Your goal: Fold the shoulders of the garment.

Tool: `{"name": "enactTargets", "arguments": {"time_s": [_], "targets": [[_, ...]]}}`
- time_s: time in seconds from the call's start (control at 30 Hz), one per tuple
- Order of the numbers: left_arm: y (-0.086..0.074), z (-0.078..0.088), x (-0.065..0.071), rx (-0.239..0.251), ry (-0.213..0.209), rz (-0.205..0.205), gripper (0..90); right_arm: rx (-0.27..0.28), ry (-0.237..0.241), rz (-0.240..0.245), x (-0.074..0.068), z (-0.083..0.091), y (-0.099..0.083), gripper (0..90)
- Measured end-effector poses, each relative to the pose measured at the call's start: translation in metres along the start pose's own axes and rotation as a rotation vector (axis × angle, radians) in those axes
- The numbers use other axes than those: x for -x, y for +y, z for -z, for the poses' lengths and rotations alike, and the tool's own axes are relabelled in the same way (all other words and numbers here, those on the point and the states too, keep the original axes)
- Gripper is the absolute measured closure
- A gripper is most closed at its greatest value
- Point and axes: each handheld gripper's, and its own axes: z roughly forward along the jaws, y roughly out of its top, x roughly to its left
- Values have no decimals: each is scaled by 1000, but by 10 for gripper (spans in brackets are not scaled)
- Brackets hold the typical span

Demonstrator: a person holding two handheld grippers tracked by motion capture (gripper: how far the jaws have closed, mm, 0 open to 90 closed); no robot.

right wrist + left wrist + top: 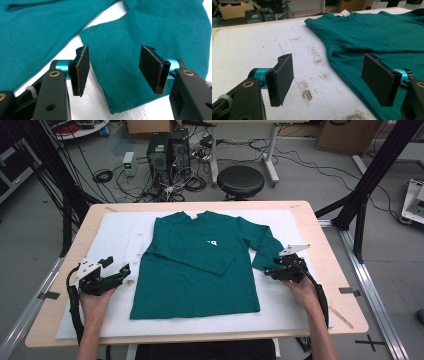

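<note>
Black jaws of the right gripper [113,72] stand apart above the cuff of the spread sleeve [130,67], pads clear of the cloth, nothing held. Landmark: the green shirt [200,265], flat on the white mat [120,235], one sleeve already folded across its chest. Risk (a judgement): a shallow pinch would take only the top layer, so the cuff could slip or drag the body out of square. Left gripper [328,80] waits open just beside the shirt's side seam, over bare mat, not touching it.
</note>
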Motion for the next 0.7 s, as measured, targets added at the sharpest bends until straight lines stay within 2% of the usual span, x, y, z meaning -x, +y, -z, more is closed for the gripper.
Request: {"name": "enactTargets", "arguments": {"time_s": [0.1,0.2,0.3,0.4,0.53,0.6,0.7], "targets": [[0,0,0,-1,2,-2,262,-14,9,22,0,-4,0,459],[0,0,0,-2,4,-1,265,-30,5,21,0,-7,0,460],[0,0,0,-3,4,-7,265,-32,-4,27,0,-6,0,506],[0,0,0,-4,3,-9,265,-35,-11,34,0,-6,0,596],[0,0,0,-5,3,-8,265,-32,-22,46,-2,-5,1,771],[0,0,1,-6,4,-9,265,-34,-42,33,-1,-5,0,852],[0,0,1,-7,3,-9,265,-18,-32,-19,5,-4,0,866]]}}
